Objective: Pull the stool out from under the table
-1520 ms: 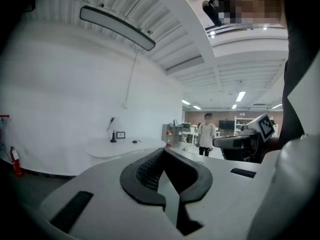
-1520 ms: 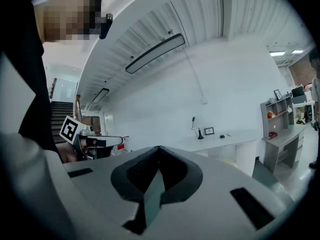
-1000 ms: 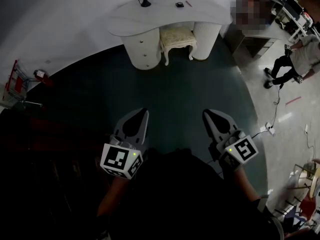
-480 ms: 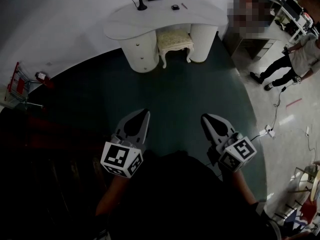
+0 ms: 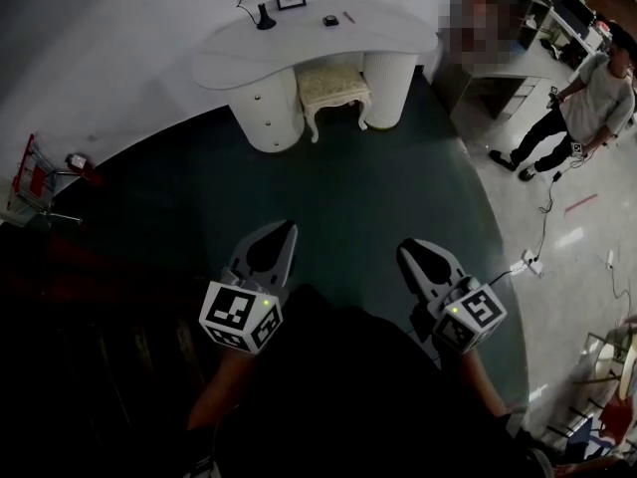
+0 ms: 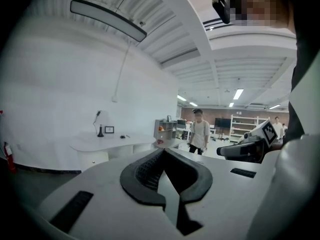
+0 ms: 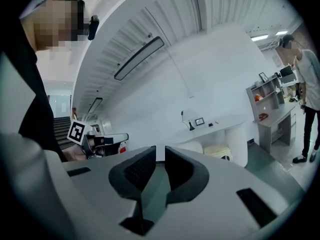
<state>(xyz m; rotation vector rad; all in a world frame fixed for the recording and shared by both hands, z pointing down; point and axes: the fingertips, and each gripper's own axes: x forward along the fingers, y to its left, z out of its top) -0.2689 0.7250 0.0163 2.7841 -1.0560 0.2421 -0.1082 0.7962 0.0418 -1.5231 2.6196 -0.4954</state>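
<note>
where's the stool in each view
Head view: stool at top centre, tucked under the white table.
Left gripper view: not made out; the left gripper covers below the table.
Right gripper view: right of centre, under the table.
Shared landmark: the white table.

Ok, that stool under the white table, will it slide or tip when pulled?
Probably light: the stool is small with thin curved legs. On the dark floor, which looks like carpet, those legs may drag, so a high pull could tip it.

Head down, gripper cams level; table (image 5: 378,33) shared
</note>
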